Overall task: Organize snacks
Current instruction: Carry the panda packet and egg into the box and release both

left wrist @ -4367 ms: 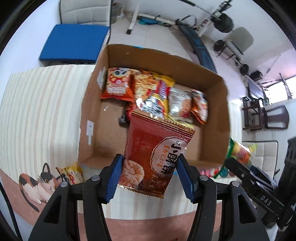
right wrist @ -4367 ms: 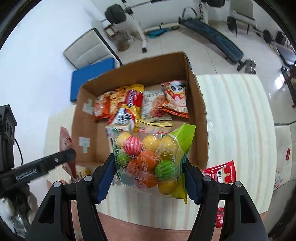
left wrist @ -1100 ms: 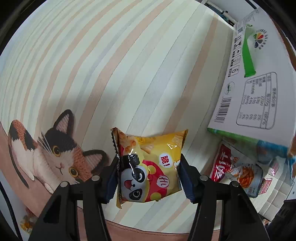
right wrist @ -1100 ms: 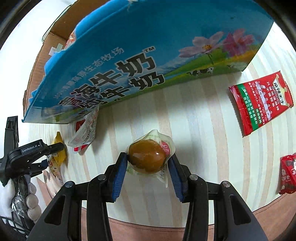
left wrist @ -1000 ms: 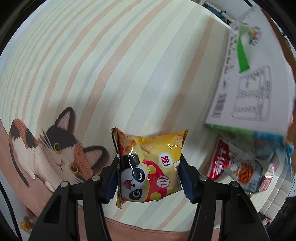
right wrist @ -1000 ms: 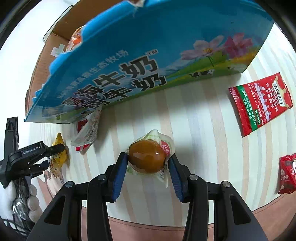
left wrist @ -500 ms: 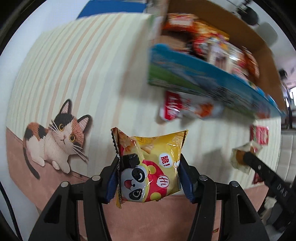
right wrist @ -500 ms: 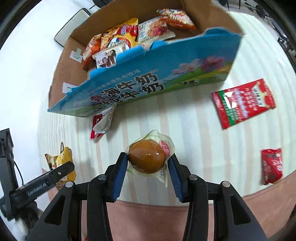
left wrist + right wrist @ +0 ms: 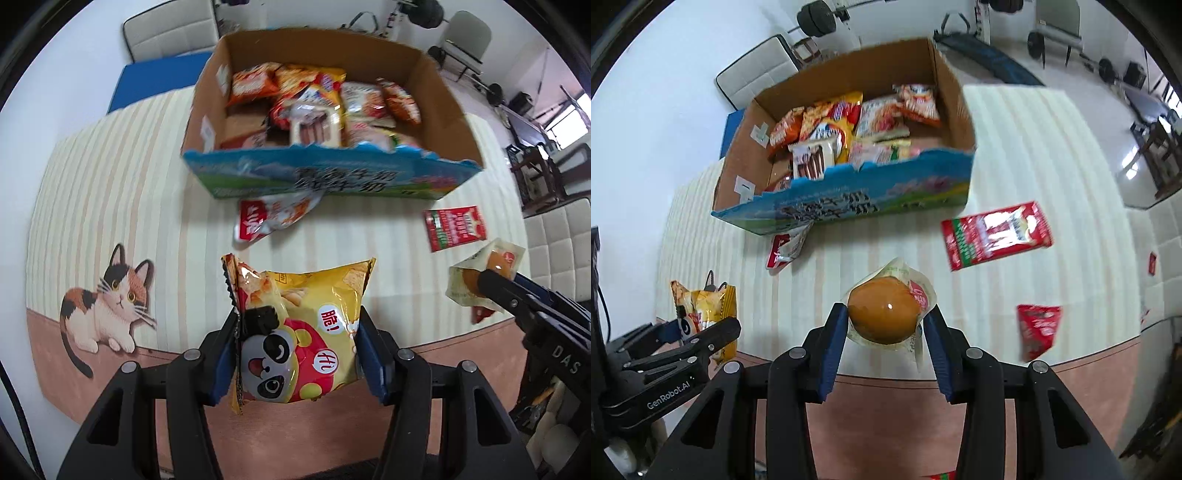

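Table cover [image 9: 110,177]: striped cream cloth with pinkish border near the cameras; printed calico cat [image 9: 107,306] at lower left in left wrist view.
Cardboard box [image 9: 439,96]: open-topped, on the cloth at far side of both views; blue printed front flap [image 9: 332,177] with torn upper edge; heaped inside with orange, yellow and red snack packets [image 9: 321,99].
Yellow panda packet [image 9: 299,332]: clamped upright between blue pads of left gripper [image 9: 297,354], held clear above the cloth, in front of the box and well short of it; also seen small at left edge of right wrist view [image 9: 701,306].
Left gripper jaws: clenched on both side edges of the yellow panda packet.
Flat red packet [image 9: 995,234]: lying on cloth, right of the box front, apart from it.
Red-and-white pouch [image 9: 269,218]: on cloth, upper end tucked under the blue flap.
Wrapped brown egg [image 9: 884,314]: in clear film, pinched between pads of right gripper [image 9: 886,332], lifted above the cloth in front of the box.
Right gripper jaws: grasping the wrapped brown egg, pads tight on its sides; just been narrowing slightly on it.
Small red packet [image 9: 1038,328]: on cloth near pink border, right of the egg, blurred.
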Action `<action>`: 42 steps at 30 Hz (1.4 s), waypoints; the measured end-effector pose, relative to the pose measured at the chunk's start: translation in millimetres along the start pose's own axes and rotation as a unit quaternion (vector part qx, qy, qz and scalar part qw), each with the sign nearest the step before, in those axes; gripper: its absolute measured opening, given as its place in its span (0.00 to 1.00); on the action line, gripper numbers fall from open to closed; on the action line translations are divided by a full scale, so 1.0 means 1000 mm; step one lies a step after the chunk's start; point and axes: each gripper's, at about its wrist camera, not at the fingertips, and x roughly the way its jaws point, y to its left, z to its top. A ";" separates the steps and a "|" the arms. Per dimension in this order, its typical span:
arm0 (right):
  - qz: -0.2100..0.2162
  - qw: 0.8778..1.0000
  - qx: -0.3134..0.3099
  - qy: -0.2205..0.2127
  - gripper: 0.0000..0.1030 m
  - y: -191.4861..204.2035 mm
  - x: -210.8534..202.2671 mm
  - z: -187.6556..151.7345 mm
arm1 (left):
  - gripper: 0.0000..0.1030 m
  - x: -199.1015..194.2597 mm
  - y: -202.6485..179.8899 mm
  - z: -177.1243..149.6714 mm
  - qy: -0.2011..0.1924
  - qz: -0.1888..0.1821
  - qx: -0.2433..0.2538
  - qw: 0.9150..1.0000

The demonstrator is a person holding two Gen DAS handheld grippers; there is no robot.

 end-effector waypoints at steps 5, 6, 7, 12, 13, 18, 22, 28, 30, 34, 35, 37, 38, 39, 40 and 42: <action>0.011 1.000 0.000 -0.012 0.42 -0.002 -0.018 0.005 | 0.53 -0.025 -0.010 0.014 -0.023 -0.016 0.008 1.000; 0.014 1.000 0.000 -0.014 0.41 -0.001 -0.021 0.007 | 0.53 -0.031 -0.011 0.018 -0.028 -0.019 0.009 0.999; 0.020 1.000 0.001 -0.017 0.38 -0.001 -0.025 0.011 | 0.53 -0.037 -0.012 0.025 -0.034 -0.025 0.008 0.999; 0.038 0.998 -0.013 -0.044 0.28 0.010 -0.040 0.038 | 0.53 -0.057 -0.014 0.057 -0.057 -0.036 0.000 0.998; 0.040 0.998 -0.016 -0.047 0.26 0.011 -0.040 0.043 | 0.53 -0.058 -0.013 0.067 -0.059 -0.041 -0.004 0.997; 0.056 0.997 -0.025 -0.044 0.18 0.014 -0.025 0.067 | 0.53 -0.052 -0.007 0.095 -0.068 -0.020 -0.007 0.997; 0.096 0.995 0.017 0.019 0.58 0.000 0.021 0.068 | 0.53 -0.037 0.010 0.091 -0.058 -0.011 -0.026 0.998; 0.141 0.982 0.023 0.125 0.62 0.024 0.095 0.039 | 0.53 -0.002 0.049 0.048 -0.017 0.022 -0.064 0.998; 0.135 0.980 0.029 0.146 0.62 0.036 0.118 0.031 | 0.53 0.008 0.061 0.037 -0.004 0.031 -0.076 0.997; 0.116 0.979 0.030 0.165 0.62 0.061 0.153 0.025 | 0.53 0.026 0.088 0.016 0.019 0.038 -0.111 0.993; 0.102 0.980 0.027 0.169 0.62 0.067 0.162 0.025 | 0.53 0.029 0.092 0.013 0.022 0.039 -0.116 0.992; 0.075 0.981 0.019 0.178 0.62 0.078 0.178 0.025 | 0.53 0.034 0.100 0.009 0.028 0.039 -0.127 0.991; 0.056 0.981 0.012 0.185 0.62 0.084 0.187 0.024 | 0.53 0.036 0.103 0.008 0.028 0.041 -0.131 0.990; 0.045 0.981 0.007 0.189 0.64 0.088 0.193 0.023 | 0.53 0.037 0.105 0.007 0.029 0.043 -0.133 0.990; 0.036 0.983 -0.004 0.181 0.62 0.094 0.193 0.022 | 0.53 0.040 0.108 0.004 0.031 0.043 -0.136 0.989; 0.007 0.985 -0.030 0.170 0.51 0.106 0.197 0.019 | 0.53 0.043 0.111 0.003 0.034 0.042 -0.141 0.989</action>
